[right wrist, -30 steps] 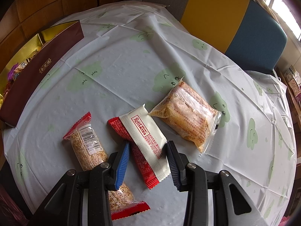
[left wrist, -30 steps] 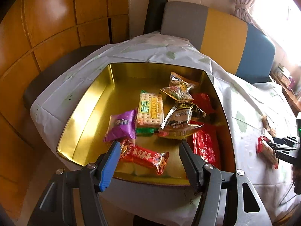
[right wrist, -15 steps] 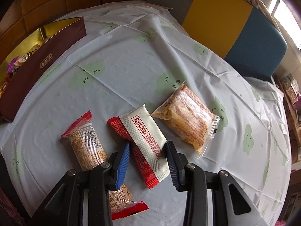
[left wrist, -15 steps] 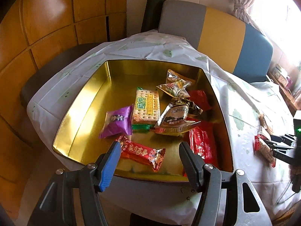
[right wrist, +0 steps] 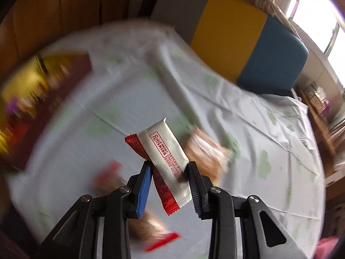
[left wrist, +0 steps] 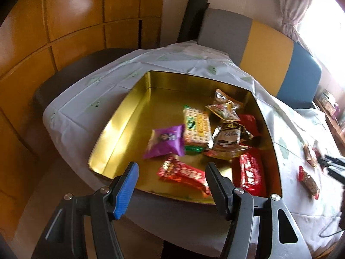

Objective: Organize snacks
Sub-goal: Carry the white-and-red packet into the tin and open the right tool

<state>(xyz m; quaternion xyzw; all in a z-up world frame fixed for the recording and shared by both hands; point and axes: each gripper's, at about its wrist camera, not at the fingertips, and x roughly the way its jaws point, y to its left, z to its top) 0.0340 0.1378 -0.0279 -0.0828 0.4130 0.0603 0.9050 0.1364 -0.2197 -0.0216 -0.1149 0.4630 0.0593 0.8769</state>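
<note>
My right gripper (right wrist: 169, 167) is shut on a white and red snack bar (right wrist: 163, 153) and holds it above the table; the background is blurred by motion. A red-ended grain bar (right wrist: 151, 226) and a clear bag of golden snacks (right wrist: 204, 153) lie on the tablecloth below. My left gripper (left wrist: 171, 169) is open and empty at the near edge of a gold tin (left wrist: 120, 116). The tin holds several snacks: a purple packet (left wrist: 166, 140), a cracker pack (left wrist: 196, 127), red wrappers (left wrist: 183, 173). The right gripper also shows in the left wrist view (left wrist: 332, 165).
The tin also shows blurred at the left in the right wrist view (right wrist: 28, 90). A white tablecloth with green clouds (right wrist: 248, 129) covers the round table. A grey, yellow and blue bench back (left wrist: 269, 49) stands behind it. Wooden panels (left wrist: 64, 21) are on the left.
My right gripper closed on the white and red bar and lifted it off the table, moving fast. My left gripper drew back slightly from the tin.
</note>
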